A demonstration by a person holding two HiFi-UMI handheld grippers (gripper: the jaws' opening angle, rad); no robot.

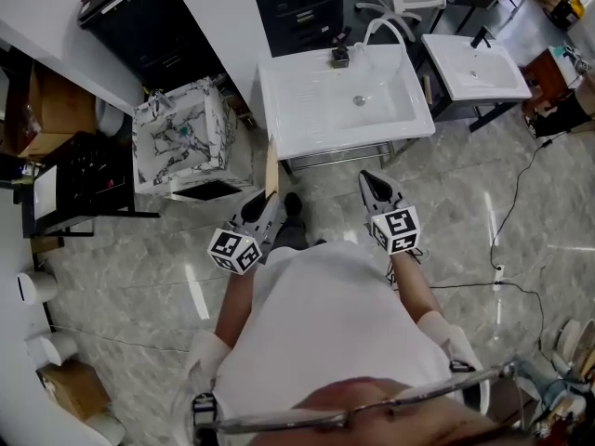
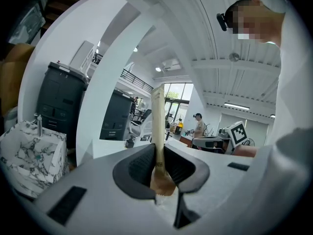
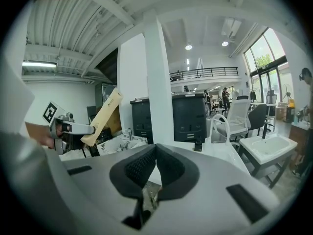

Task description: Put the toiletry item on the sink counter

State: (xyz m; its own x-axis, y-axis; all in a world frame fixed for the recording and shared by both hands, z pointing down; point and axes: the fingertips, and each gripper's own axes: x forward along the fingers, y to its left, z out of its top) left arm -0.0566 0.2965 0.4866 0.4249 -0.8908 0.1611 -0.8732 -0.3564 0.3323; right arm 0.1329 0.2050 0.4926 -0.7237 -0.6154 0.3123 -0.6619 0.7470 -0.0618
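The toiletry item is a long, flat, tan packet. My left gripper is shut on its lower end and holds it upright, a little short of the front left corner of the white sink counter. In the left gripper view the packet stands clamped between the pads of the left gripper. My right gripper hovers before the counter's front edge. Its jaws meet with nothing between them. The right gripper view also shows the packet sticking up from the left gripper.
A black faucet sits at the back of the sink. A marble-patterned basin stands to the left and a second white sink to the right. A cable runs over the floor. Dark cabinets stand behind.
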